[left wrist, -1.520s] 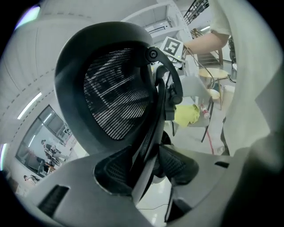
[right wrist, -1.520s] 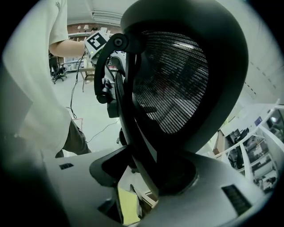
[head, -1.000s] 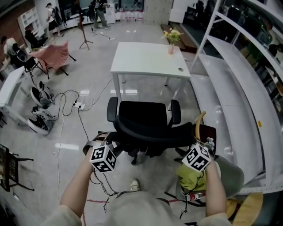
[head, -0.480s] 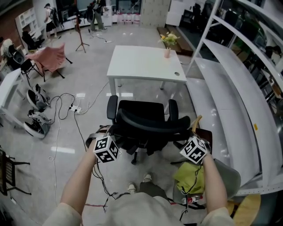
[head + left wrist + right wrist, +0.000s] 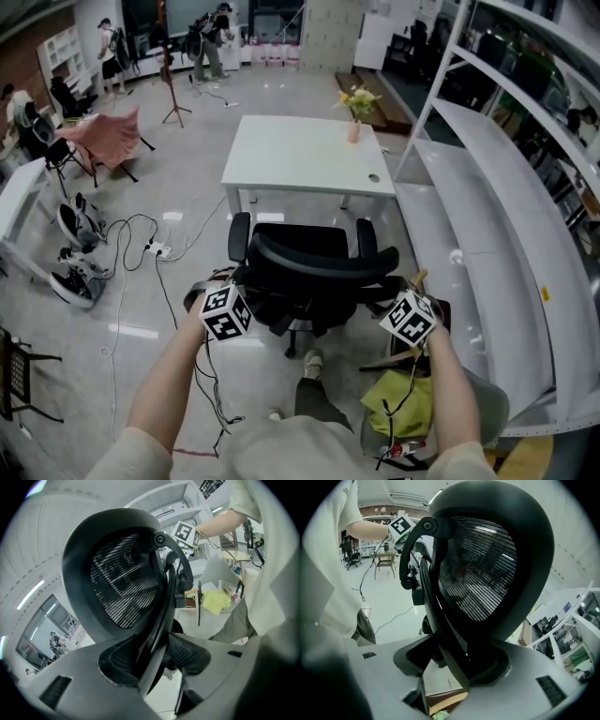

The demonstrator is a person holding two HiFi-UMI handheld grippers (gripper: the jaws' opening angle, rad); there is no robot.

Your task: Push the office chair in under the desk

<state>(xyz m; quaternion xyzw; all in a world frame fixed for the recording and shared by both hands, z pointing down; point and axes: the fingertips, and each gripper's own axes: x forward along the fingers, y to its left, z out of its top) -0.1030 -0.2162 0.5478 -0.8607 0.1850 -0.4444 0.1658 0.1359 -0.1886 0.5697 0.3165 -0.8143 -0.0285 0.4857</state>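
— Before the near edge of the desk, what are we showing?

— We are showing the office chair, black, standing on the floor just short of that near edge, roughly midway between the two near corners. Its seat is facing the desk and its mesh backrest is facing us. The seat is not yet lying under the top.

— How are we holding it?

— We are gripping the backrest from both sides. The left gripper is clamping the backrest's left rim: the rim is running between the jaws, which are standing only a rim's thickness apart, pads bearing on it. The right gripper is clamping the right rim in the same way, jaws closed down onto the frame.

— What are we seeing on the worktop itself?

— A vase of flowers is standing near the far right corner, and a round cable hole is showing by the right edge, toward the near right corner.

— And around the desk?

— Cables are trailing over the floor off the left edge. White shelving is running along beyond the right edge, and a yellow-green cloth is lying beside our right arm.
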